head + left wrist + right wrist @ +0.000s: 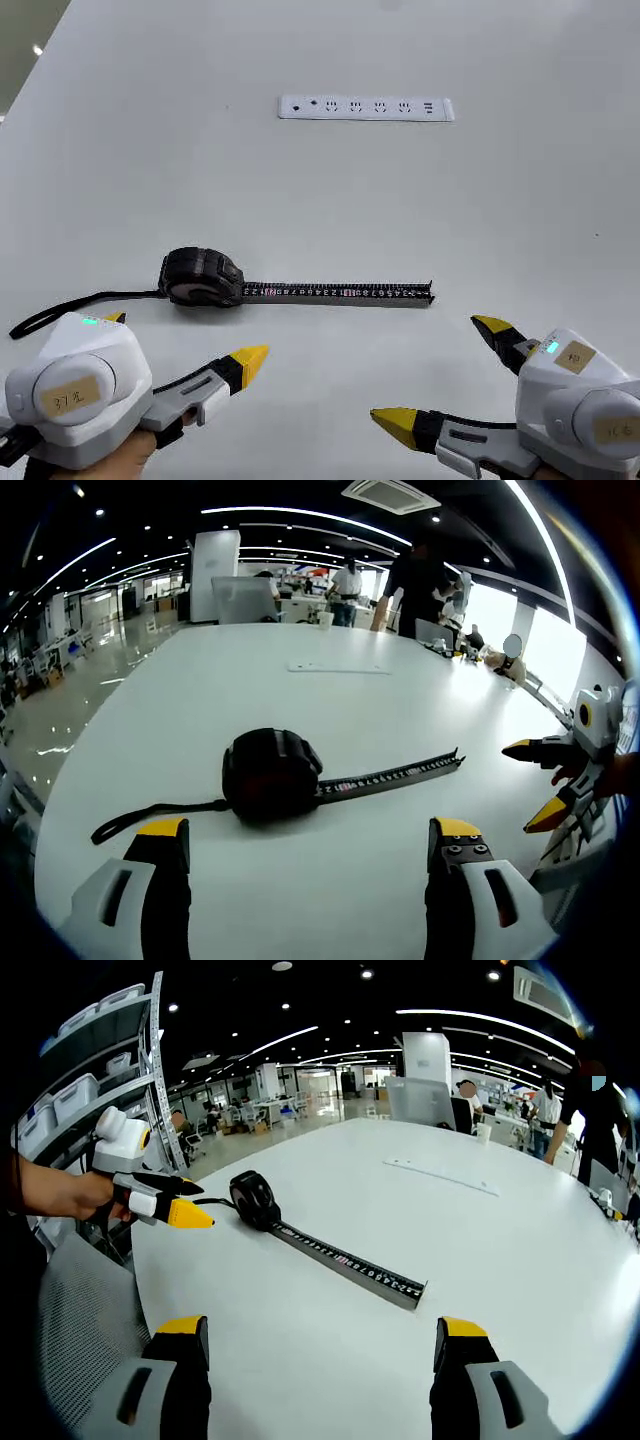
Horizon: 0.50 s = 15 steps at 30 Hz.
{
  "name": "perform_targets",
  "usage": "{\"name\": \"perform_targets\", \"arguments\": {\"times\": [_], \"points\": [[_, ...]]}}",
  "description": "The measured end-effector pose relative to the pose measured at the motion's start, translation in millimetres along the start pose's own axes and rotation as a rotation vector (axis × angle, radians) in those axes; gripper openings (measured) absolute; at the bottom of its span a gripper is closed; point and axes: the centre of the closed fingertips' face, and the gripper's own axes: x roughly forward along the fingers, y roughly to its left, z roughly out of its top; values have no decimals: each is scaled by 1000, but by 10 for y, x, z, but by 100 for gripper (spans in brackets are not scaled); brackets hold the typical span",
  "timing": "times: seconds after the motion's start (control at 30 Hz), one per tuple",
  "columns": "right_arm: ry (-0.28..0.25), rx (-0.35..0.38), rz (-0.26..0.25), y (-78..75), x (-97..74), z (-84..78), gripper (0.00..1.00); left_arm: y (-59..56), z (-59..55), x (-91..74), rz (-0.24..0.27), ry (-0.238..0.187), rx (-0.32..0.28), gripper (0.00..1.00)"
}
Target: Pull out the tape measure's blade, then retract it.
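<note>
Blade (340, 292) out, nothing gripped yet

The tape measure (203, 277) sits on the bench (400, 200), blade out flat to its right. The left tool (185, 336) and right tool (435, 368) hover near it, both spread wide, gripping nothing. My worry: release the lock with a loose hold and the blade whips back, skidding the whole thing.

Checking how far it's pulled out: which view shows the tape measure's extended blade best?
The head view: the dark metal blade with white markings lies unobstructed, full length, from the black round case to its tip. The left gripper view shows it foreshortened; the right gripper view shows it whole too, tip nearest.
</note>
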Motion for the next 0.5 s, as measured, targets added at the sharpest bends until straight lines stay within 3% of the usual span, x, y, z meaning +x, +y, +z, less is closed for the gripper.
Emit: {"name": "perform_targets", "arguments": {"times": [0.5], "points": [[29,-115,31,-289,108,-36,79,86,78,174,11,10,9,93]]}}
